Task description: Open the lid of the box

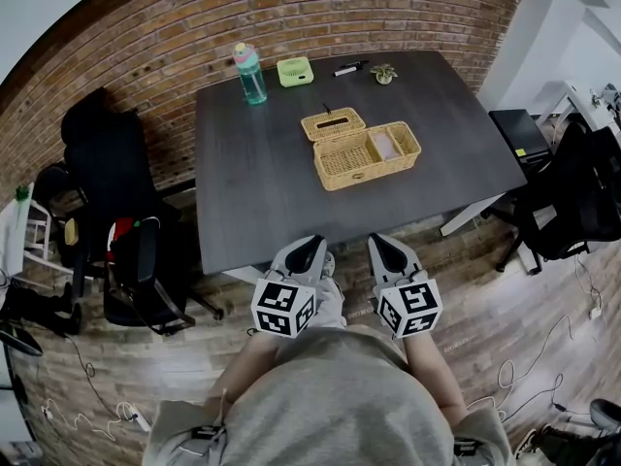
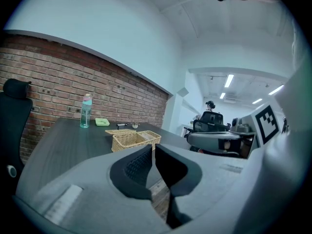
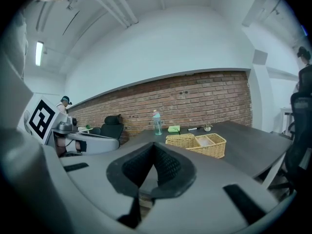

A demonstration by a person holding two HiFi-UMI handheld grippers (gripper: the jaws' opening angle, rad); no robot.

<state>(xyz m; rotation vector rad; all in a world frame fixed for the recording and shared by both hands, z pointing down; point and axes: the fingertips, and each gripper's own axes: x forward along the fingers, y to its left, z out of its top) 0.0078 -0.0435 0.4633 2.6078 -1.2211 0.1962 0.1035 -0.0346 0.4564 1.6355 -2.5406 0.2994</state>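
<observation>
The box (image 1: 369, 155) stands mid-tabletop (image 1: 247, 187), its lid (image 1: 333, 123) flat against its far side. A pale item inside is too small to identify. The left hand-held gripper (image 1: 311, 246) and right hand-held gripper (image 1: 384, 245) hang near the tabletop edge, jaws together and empty.

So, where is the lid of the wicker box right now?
In the head view the lid lies flat on the dark table, just behind the left end of the open box, toward the bottle.
</observation>
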